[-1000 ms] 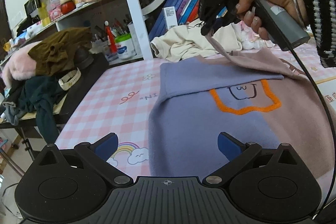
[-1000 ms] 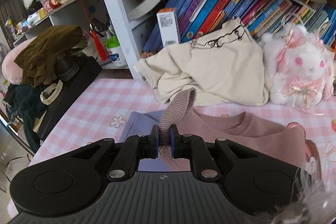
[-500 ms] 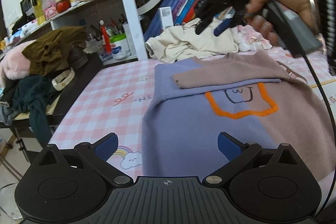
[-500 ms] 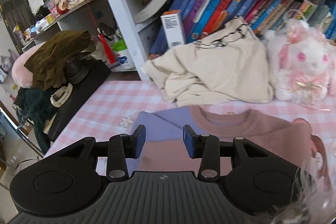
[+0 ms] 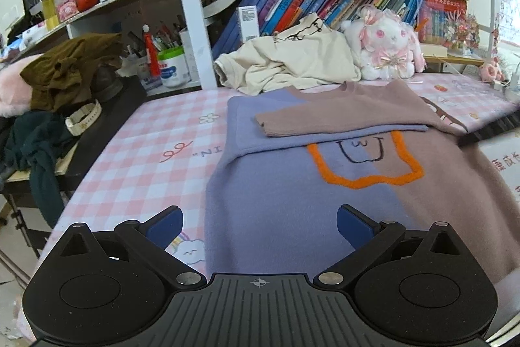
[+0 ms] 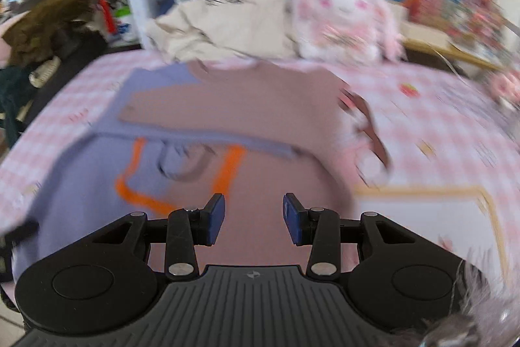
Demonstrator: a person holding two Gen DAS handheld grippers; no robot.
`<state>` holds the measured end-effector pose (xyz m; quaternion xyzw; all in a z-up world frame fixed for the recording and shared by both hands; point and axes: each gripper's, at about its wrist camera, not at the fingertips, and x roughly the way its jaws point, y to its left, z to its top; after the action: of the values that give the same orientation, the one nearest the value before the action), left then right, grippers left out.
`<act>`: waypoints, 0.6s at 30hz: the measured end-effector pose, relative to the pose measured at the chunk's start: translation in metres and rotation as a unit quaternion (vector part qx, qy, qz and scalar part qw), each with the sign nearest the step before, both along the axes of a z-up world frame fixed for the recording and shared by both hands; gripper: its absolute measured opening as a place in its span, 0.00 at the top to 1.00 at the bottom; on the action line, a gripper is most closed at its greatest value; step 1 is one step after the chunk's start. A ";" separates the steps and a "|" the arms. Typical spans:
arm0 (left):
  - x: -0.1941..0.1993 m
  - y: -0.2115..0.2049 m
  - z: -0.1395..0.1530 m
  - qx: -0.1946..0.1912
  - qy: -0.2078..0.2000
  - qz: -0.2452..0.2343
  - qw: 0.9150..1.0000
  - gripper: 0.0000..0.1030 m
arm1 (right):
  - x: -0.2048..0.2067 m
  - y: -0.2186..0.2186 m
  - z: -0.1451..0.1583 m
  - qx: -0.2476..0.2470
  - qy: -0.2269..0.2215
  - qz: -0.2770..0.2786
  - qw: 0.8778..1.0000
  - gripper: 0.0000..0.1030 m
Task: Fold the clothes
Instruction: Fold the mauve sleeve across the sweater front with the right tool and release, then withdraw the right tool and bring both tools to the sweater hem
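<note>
While a two-tone lilac and dusty-pink knitted sweater (image 5: 325, 184) with an orange outlined motif lies flat on the pink-and-white checked table cover (image 5: 156, 152), its pink sleeve (image 5: 334, 116) rests folded across the chest. The left gripper (image 5: 258, 225) hovers over the lilac hem, blue pads spread wide with nothing between them. The right gripper (image 6: 253, 218), seen in a blurred frame above the pink half, has its jaws partly apart and empty. Behind the sweater sit a crumpled cream garment (image 5: 292, 64) and a white-and-pink plush rabbit (image 5: 386, 47), just in front of a bookshelf (image 5: 325, 2).
</note>
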<state>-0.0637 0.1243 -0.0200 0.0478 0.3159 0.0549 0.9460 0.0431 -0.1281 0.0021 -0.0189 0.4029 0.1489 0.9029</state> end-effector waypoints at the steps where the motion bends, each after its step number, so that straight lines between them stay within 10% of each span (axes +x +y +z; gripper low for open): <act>1: 0.001 -0.002 0.000 -0.002 0.000 -0.004 1.000 0.01 | -0.008 -0.006 -0.003 0.000 0.005 -0.010 1.000 0.63; 18: -0.024 -0.048 0.003 -0.029 0.015 -0.010 0.999 0.01 | -0.086 -0.046 -0.017 -0.010 0.019 0.011 1.000 0.52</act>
<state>-0.0882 0.0767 -0.0170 0.0246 0.3309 0.0359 0.9427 -0.0433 -0.1740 -0.0145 -0.0293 0.4213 0.1557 0.8930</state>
